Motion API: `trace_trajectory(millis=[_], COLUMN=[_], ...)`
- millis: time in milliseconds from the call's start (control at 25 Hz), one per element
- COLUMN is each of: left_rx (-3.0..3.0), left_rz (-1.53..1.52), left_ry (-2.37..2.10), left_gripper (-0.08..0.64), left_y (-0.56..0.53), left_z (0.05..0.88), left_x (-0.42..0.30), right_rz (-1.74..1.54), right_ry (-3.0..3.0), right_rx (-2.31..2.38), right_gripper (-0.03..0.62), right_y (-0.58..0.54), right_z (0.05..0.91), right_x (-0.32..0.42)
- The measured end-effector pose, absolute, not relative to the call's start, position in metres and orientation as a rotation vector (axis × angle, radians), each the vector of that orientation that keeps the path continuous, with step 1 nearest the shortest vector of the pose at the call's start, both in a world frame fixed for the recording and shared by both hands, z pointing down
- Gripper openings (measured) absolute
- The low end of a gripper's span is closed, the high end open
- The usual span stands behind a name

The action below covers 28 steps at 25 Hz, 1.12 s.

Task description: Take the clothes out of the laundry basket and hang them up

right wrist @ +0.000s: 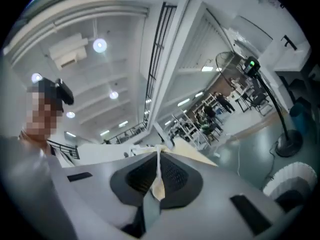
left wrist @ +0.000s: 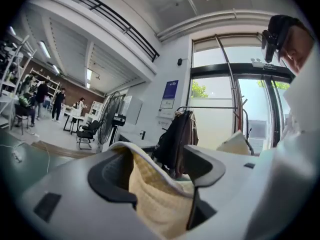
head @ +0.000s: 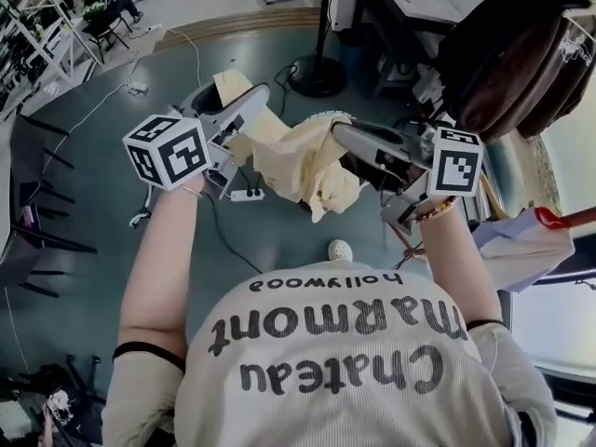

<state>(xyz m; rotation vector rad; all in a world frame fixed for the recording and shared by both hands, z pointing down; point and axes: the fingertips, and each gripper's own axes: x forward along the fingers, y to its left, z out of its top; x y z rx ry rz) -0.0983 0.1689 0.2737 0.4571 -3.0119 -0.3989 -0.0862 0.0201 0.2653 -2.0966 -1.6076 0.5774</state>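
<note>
A pale yellow garment (head: 300, 161) hangs bunched between my two grippers at chest height. My left gripper (head: 244, 110) is at its left end. In the left gripper view its jaws stand wide apart, and a fold of the yellow cloth (left wrist: 155, 194) lies loosely in the gap of the gripper (left wrist: 160, 165). My right gripper (head: 341, 135) holds the garment's right end. Seen from the right gripper view, that gripper (right wrist: 158, 176) is shut on a thin edge of the cloth (right wrist: 159, 184). The white ribbed laundry basket (right wrist: 291, 180) stands on the floor below, mostly hidden by the garment in the head view.
A coat rack with dark jackets (head: 521, 54) stands at the upper right, also in the left gripper view (left wrist: 175, 133). A fan's round base (head: 317, 74) and a power strip (head: 247, 195) sit on the grey floor. A pale garment (head: 521, 248) hangs at the right.
</note>
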Motion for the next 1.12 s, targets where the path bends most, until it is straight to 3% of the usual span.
trace_trajectory(millis=[160,360,640,760,1120], left_rx=[0.524,0.790,0.952,0.975,1.174], left_rz=[-0.556,-0.685,-0.520,-0.413,-0.489], left_ry=[-2.999,-3.163,-3.098,-3.025,-2.747], left_gripper=[0.325,0.337,0.337,0.337,0.328], left_y=[0.181,0.164,0.123,0.086,-0.094], left_z=[0.298,0.272,0.269,0.292,0.370], left_x=[-0.077,-0.067,-0.059,-0.055,-0.073], right_rz=[0.721,0.748,0.913,0.894,0.740], right_ry=[-1.729,-1.811,-2.040,-2.104,-2.190], right_rx=[-2.201,-2.261,-2.132,-2.090,-2.051], right_gripper=[0.032,0.032,0.032,0.032,0.032], right_y=[0.003,-0.013,-0.080,-0.084,-0.090], right_z=[0.180,0.127,0.103,0.094,0.065], right_x=[-0.099,-0.102,-0.152,-0.148,-0.127])
